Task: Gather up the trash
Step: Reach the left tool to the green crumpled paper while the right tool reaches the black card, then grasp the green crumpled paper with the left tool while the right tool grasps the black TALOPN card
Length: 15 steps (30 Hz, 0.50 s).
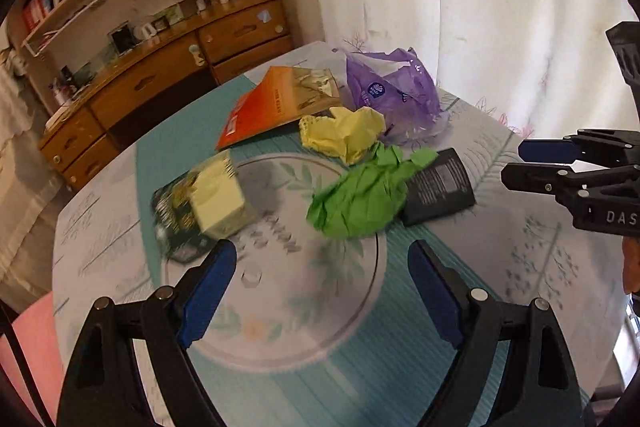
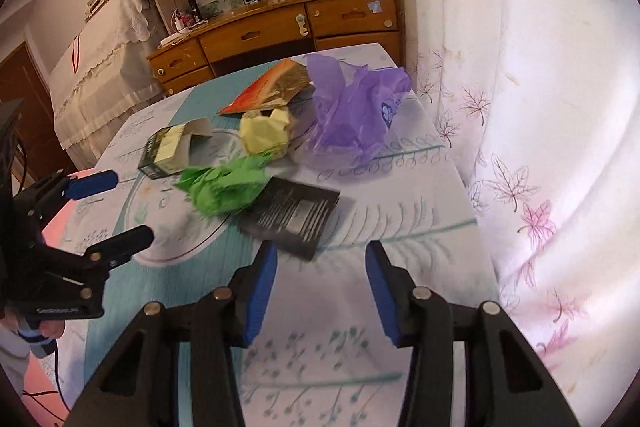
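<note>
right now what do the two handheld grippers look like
Both match: the left gripper and right gripper have black angular plastic frames with silver round pivot pins and flat blue pads on the fingers. White raised lettering marks each body; a dark cable trails below the left one.

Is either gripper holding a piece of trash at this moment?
No: the left gripper and the right gripper both hang over the table with nothing between their blue pads.

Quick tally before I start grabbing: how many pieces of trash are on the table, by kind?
Crumpled paper balls: 2 (green paper ball, yellow paper ball)
Small cartons: 1 (green and cream carton)
Flat packets: 2 (orange packet, black packet)
Plastic bags: 1 (purple plastic bag)
Total: 6
</note>
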Motion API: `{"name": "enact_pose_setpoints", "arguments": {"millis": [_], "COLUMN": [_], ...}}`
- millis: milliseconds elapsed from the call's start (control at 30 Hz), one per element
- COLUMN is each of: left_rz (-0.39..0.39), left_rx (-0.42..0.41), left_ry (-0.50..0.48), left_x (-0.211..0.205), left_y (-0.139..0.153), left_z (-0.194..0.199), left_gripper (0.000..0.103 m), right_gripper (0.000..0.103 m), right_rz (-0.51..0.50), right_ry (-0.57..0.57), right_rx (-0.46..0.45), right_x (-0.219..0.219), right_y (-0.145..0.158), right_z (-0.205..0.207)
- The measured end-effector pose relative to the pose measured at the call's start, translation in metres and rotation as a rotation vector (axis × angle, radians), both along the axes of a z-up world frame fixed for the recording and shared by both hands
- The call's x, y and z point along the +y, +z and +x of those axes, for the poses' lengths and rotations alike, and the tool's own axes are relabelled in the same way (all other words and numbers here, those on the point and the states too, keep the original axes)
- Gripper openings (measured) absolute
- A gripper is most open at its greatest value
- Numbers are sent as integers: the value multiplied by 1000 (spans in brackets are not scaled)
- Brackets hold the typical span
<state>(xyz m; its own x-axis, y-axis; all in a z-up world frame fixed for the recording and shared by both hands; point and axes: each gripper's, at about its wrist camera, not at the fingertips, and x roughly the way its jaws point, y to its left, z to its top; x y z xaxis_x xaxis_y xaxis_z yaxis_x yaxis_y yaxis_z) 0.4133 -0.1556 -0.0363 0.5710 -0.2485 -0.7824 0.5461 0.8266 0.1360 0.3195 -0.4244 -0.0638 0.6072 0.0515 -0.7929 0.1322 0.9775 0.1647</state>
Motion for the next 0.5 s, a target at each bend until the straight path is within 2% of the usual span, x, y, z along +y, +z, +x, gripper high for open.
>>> {"name": "enact_pose_setpoints", "arguments": {"millis": [133,333,400,433,500], "left_rz": [7,23,11,-37,-75], "left_rx": [17,67,110,137,161], "left_ry": [-30,-111,-132,-139,-118], "left_x": [-19,-43,-46,-44,-40], "left_y": [-9,-28,-37,-37,-37], "left_z": [27,42,45,47,50], "left_gripper": [86,84,62,57,52], "right_gripper": [46,46,47,47,47], "right_rz": [1,33,45,53,75], "right_ry": [26,69,97,116,153], "right_rx": [1,-2,0,6,25], "right_x": [-6,-12,-12,-11,-9], "right_y": [-7,-14,-17,-19,-22], "right_z": [21,37,41,43,47]}}
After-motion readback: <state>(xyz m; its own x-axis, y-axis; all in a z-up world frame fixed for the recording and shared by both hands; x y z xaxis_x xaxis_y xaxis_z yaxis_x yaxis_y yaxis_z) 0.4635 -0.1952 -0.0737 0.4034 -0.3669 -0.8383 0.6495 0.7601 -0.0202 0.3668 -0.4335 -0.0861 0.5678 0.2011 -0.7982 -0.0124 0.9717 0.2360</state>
